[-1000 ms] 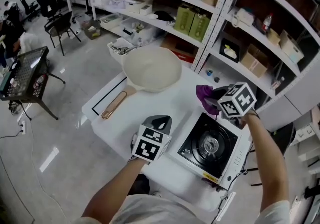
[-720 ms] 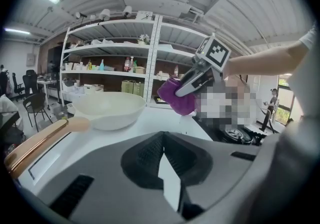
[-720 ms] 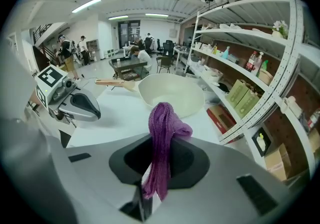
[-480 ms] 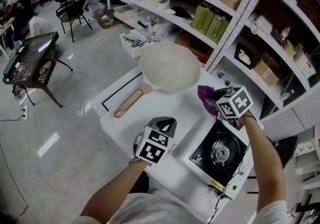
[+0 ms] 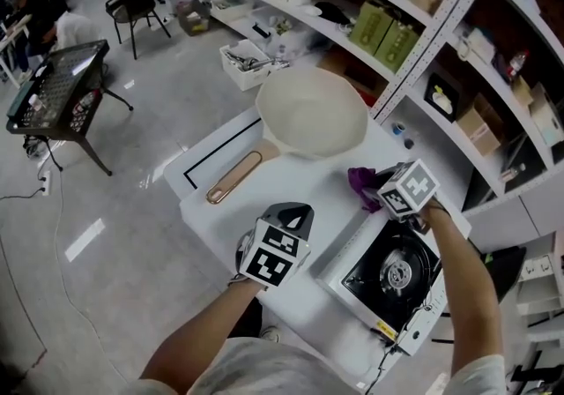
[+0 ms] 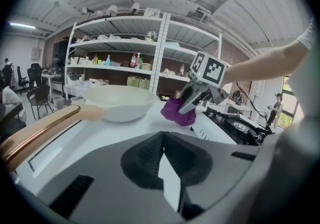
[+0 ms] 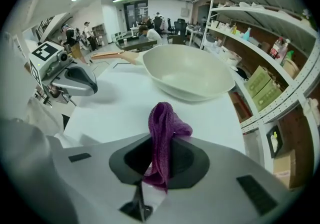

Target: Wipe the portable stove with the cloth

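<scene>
Presently, by view.

Head view: a white rectangular table (image 5: 295, 175) carries a large cream-coloured frying pan with a copper-toned handle (image 5: 313, 115) at its far side. A white portable gas stove with a black burner top (image 5: 397, 272) sits at its near right corner. The right gripper (image 5: 374, 188) holds a purple knitted cloth (image 5: 359, 180) low over the table, between pan and stove and just beside the stove's far edge. Whether the cloth touches the table cannot be told. The left gripper (image 5: 292, 211) hangs over the table's near side, left of the stove and well apart from the cloth. Metal shelving with boxes and bottles (image 5: 414, 40) stands behind.

Left gripper view: the jaws meet in a closed seam, with nothing between them. Beyond lie pan, cloth and stove, from left to right.

Right gripper view: the jaws are clamped on the cloth, which is bunched upright with a fold standing above them. The pan sits ahead on the table.
</scene>
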`<state>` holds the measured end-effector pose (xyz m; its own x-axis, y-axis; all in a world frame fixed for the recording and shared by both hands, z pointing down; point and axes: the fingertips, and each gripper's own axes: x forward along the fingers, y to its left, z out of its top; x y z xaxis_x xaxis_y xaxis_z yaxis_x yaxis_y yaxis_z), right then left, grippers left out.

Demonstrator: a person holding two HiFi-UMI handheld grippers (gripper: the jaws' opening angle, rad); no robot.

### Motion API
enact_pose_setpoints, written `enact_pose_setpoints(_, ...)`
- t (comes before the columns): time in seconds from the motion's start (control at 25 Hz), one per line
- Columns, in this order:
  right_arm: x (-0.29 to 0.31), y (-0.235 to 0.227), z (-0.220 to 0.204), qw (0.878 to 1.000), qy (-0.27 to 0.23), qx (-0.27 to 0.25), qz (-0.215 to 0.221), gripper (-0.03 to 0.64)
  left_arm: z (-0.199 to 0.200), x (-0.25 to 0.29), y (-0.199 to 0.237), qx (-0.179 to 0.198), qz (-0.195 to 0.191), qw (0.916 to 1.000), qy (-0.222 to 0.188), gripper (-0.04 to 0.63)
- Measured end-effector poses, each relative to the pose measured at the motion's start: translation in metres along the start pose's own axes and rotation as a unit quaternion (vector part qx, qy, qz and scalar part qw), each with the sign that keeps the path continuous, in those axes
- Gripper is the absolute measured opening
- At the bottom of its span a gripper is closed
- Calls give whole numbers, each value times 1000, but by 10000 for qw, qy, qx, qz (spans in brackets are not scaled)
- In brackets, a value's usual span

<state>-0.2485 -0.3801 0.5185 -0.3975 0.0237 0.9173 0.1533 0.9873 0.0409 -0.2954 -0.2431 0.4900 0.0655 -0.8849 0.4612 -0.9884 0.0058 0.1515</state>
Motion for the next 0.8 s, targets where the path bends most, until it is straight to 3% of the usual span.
enact_pose_setpoints(0.36,5,37,-11,9973,399,-232,571,63,-12,-6,-3,-146,69,9999,25,5)
enact_pose_setpoints(0.8,4,94,-6,9904,510,-641,1115,63,-22,-31,-13,-333,296,9990,-89,5)
